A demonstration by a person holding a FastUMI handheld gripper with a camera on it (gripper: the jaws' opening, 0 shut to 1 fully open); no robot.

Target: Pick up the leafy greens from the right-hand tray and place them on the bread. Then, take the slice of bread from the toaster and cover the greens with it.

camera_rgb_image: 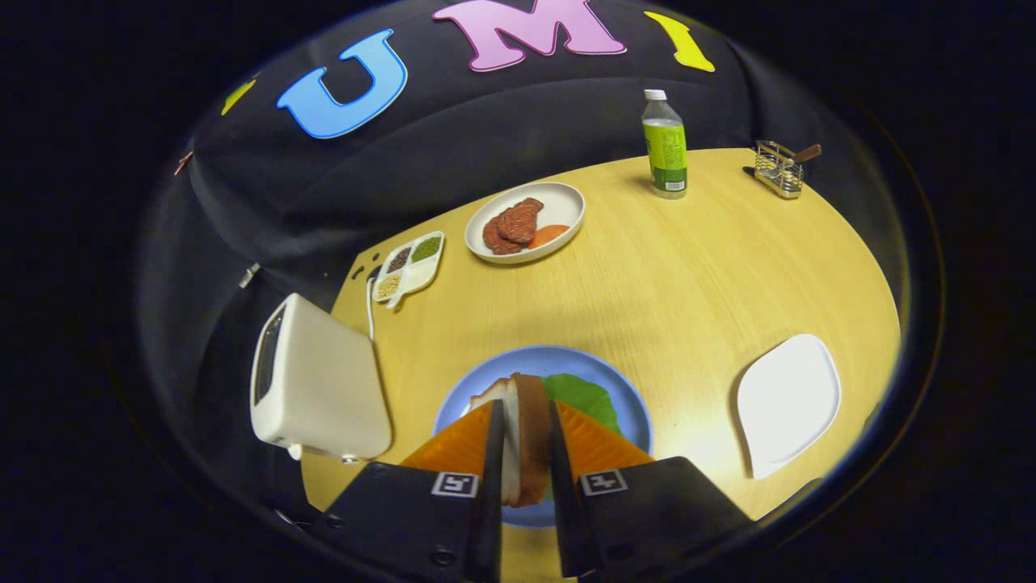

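Holding item: bread slice (524, 437), on edge, pinched between both fingers of my gripper (522, 441), above the blue plate (631, 405) and leafy greens (584, 398). Risk: released tilted, it slides off them.

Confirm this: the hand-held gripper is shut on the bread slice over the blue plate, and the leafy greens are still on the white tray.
Not quite. The hand-held gripper is shut on the bread slice over the blue plate, but the leafy greens lie on that plate, not on the white tray, as the gripper view shows.
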